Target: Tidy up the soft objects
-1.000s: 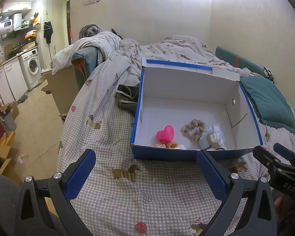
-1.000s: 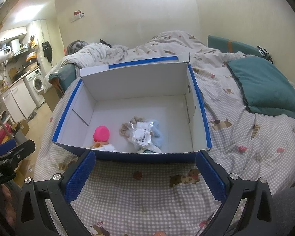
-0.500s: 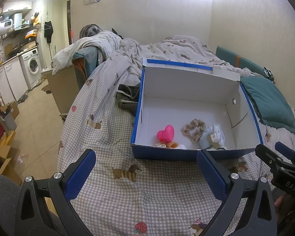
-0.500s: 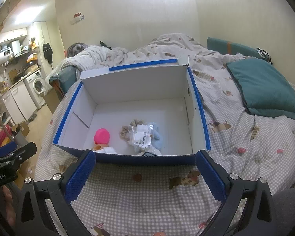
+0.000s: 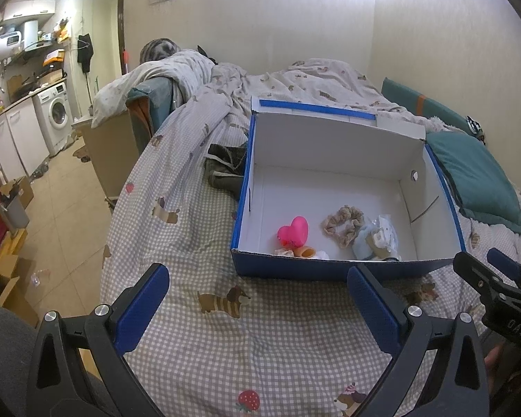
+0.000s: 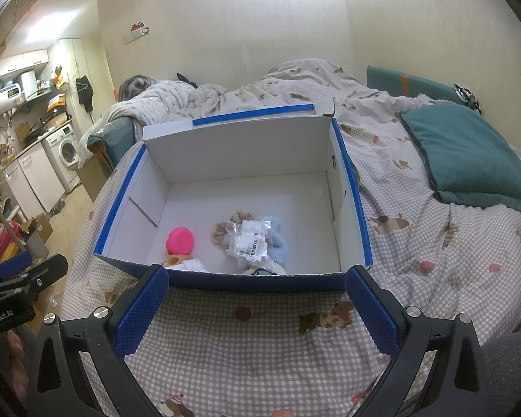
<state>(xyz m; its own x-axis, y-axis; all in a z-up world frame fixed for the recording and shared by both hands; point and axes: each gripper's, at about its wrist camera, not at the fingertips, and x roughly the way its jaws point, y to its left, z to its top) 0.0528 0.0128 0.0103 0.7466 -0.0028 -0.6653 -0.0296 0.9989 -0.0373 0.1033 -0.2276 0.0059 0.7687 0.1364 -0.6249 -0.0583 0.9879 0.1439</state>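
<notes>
- Small items at the near wall of the box [image 5: 337, 272]: lower parts hidden behind that wall in both views.
- Orange-and-white soft thing [image 5: 304, 252] below the pink heart toy [image 5: 293, 232]: mostly concealed, kind not discernible.
- Label print on the plastic packet [image 6: 251, 239]: too small to read.
- Dark garment [image 5: 225, 166] left of the box: partly behind its wall.
- Teal pillow [image 6: 469, 160]: cut off at the right edge.
</notes>
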